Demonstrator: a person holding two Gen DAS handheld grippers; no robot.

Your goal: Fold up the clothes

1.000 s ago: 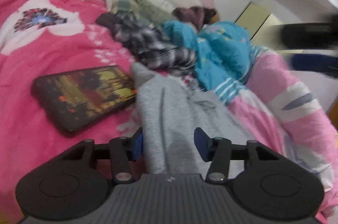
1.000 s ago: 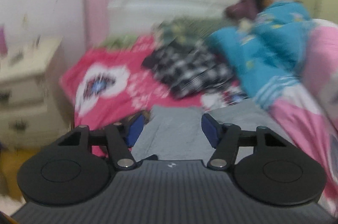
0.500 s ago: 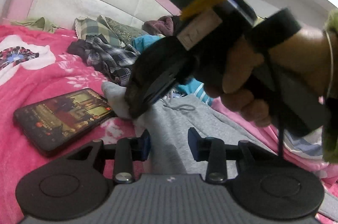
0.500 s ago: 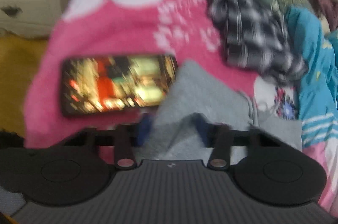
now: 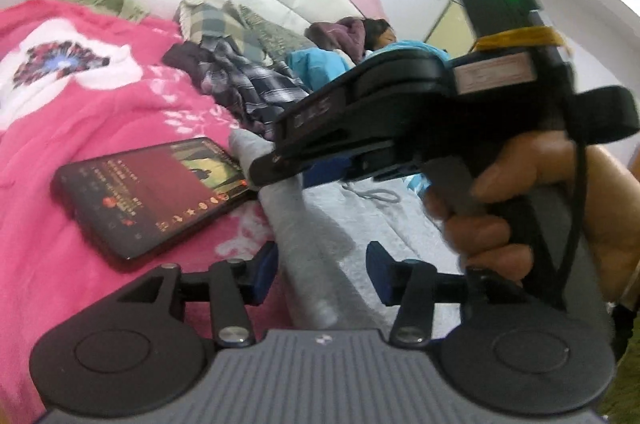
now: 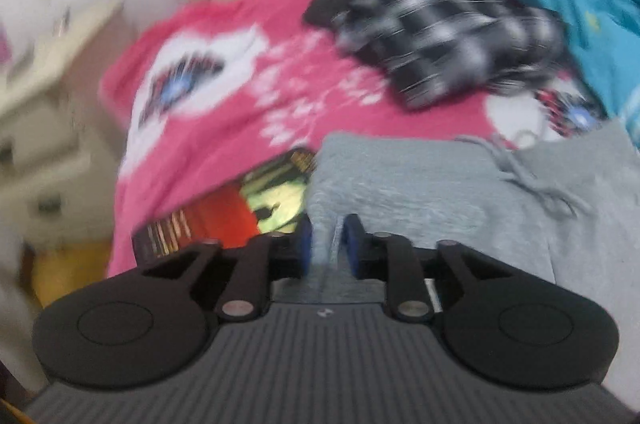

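A: What's hard to see?
B: The right view is blurred. The right hand-held gripper [image 6: 327, 244] is clamped on the grey garment's [image 6: 420, 192] edge, which covers a corner of the phone [image 5: 156, 192].
A: And the left?
B: The left hand-held gripper [image 5: 320, 270] is spread apart astride the garment on the pink bed [image 5: 100, 120].

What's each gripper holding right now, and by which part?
Right gripper is pinched on a raised fold of the grey sweatpants, near their edge beside the phone. Left gripper is open around the fabric, gripping nothing.
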